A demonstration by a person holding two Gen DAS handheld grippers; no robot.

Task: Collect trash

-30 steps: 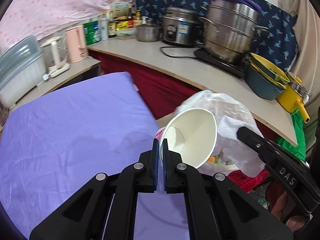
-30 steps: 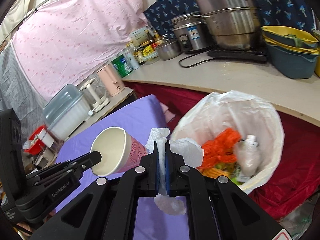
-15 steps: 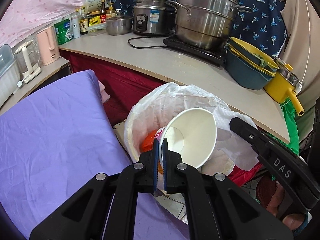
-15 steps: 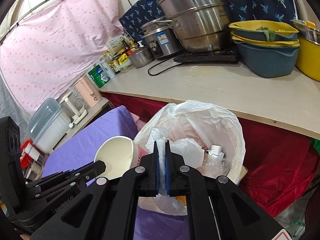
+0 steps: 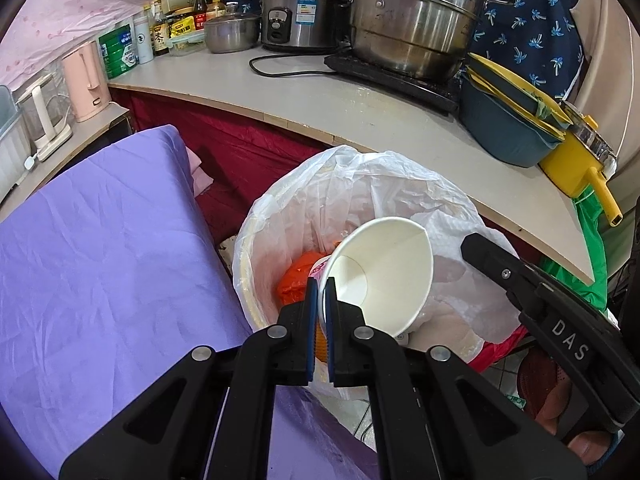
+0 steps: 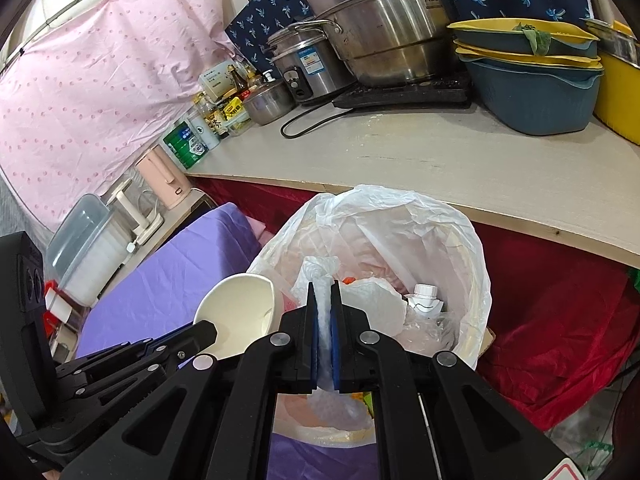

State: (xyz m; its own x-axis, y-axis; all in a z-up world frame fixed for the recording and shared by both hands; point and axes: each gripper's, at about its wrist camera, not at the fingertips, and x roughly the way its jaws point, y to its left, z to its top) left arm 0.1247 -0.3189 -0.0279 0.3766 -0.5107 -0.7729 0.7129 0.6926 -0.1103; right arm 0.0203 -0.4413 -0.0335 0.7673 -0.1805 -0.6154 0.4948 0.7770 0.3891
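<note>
crowding the counter (image 5: 360,112) just behind the lined trash bin (image 5: 256,240) are sitting a steel steamer pot (image 5: 416,20), a rice cooker (image 5: 300,16) and stacked basins (image 5: 512,120); a purple cloth (image 5: 100,260) is lying beside the bin. the left gripper (image 5: 320,292) is tilting down over the bin, its jaws pinching the wall of a paper cup (image 5: 384,276). the right gripper (image 6: 324,300) is angling down above the bin too, clamping a white tissue (image 6: 320,272). only the right wrist view is showing a small white-capped bottle (image 6: 424,300) inside the bin.
</note>
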